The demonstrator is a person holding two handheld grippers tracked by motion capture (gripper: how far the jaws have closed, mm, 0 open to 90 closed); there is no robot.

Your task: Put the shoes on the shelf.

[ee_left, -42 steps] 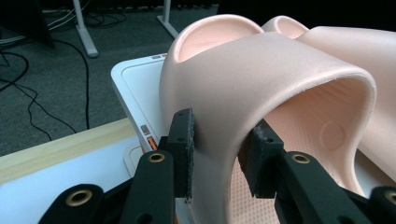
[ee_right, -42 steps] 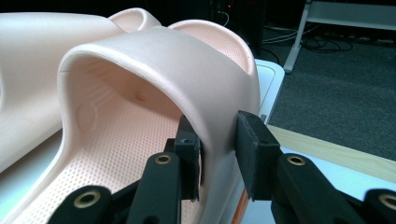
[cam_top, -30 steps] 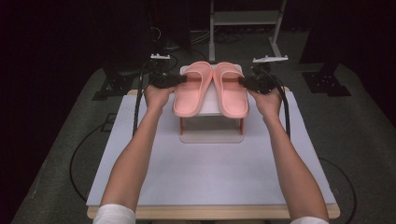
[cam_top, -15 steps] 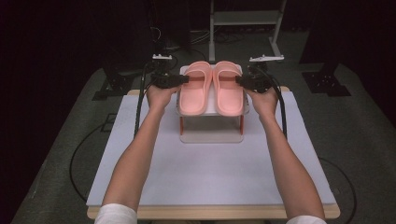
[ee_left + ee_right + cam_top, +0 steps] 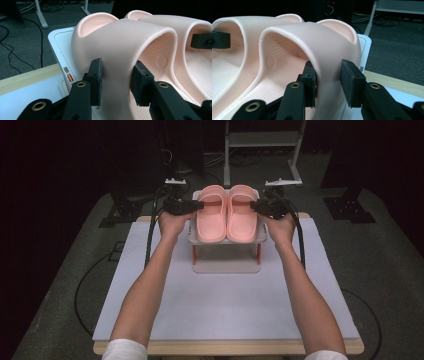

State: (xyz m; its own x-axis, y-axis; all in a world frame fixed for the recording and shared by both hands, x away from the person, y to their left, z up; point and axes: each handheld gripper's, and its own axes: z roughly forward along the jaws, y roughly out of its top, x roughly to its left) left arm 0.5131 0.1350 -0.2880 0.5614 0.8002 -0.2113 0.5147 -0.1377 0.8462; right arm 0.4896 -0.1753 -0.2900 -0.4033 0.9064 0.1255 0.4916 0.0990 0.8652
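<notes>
White rack [image 5: 226,266] carries pink slippers [image 5: 227,215], both grippers clamping straps.

Two slippers [image 5: 227,214] side by side on rack [image 5: 226,265]; rack on table [image 5: 225,305], far-centre.

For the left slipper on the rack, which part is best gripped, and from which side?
Grip the left slipper by its strap, at the outer edge, coming in from the left side of the rack. The strap arches clear of the sole, so one jaw fits under it and one over. The left gripper straddles it there; the right slipper blocks the inner side.
</notes>
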